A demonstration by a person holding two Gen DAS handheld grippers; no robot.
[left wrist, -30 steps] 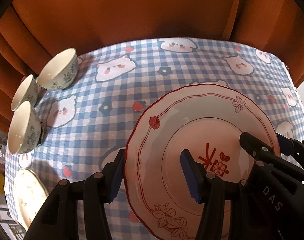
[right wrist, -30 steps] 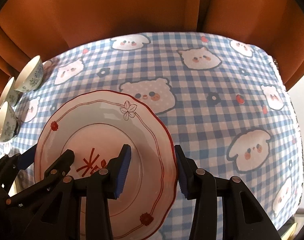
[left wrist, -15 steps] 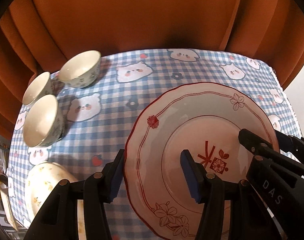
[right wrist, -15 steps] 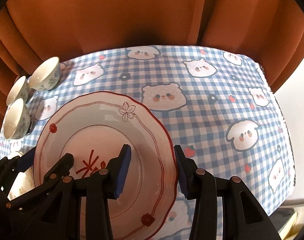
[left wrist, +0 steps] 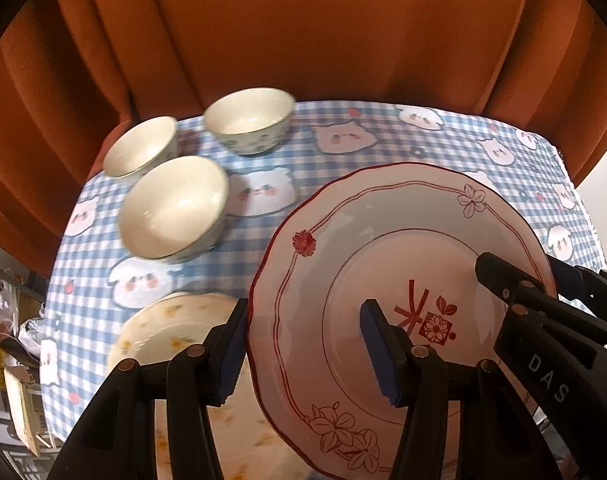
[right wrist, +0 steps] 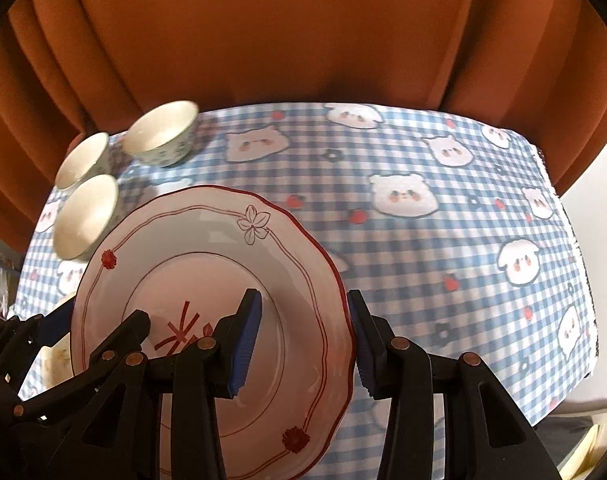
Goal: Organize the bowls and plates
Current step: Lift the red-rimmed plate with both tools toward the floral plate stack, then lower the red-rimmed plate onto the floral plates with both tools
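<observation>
Red-rimmed plate is held off the table between both grippers, tilted, above the blue-white checked tablecloth. Left gripper has its jaws clamped across the plate's left rim: one blue pad under the edge, one on the inner face. Right gripper does the same on the plate's right rim, one pad inside the well, one outside the edge. In the left wrist view the right gripper's black body comes in over the plate's right side.

Plate look: white glaze with a pinkish cast, scalloped edge with dark red line, thin red ring inside it, another ring round the well. Solid red flower and outlined flower sprigs on the rim. Centre carries red brush strokes, a small square flower stamp and two leaves; no character I can read.

Readable text: "DAS" in white on the right gripper's body, left wrist view only.

Three white bowls with a green-blue floral outside sit at the table's far left: rear bowl, left bowl, near bowl. The left and near bowls look to be touching. A cream plate with yellow flowers lies on the cloth below the left gripper, partly hidden by its finger. Orange curtain behind the table.
</observation>
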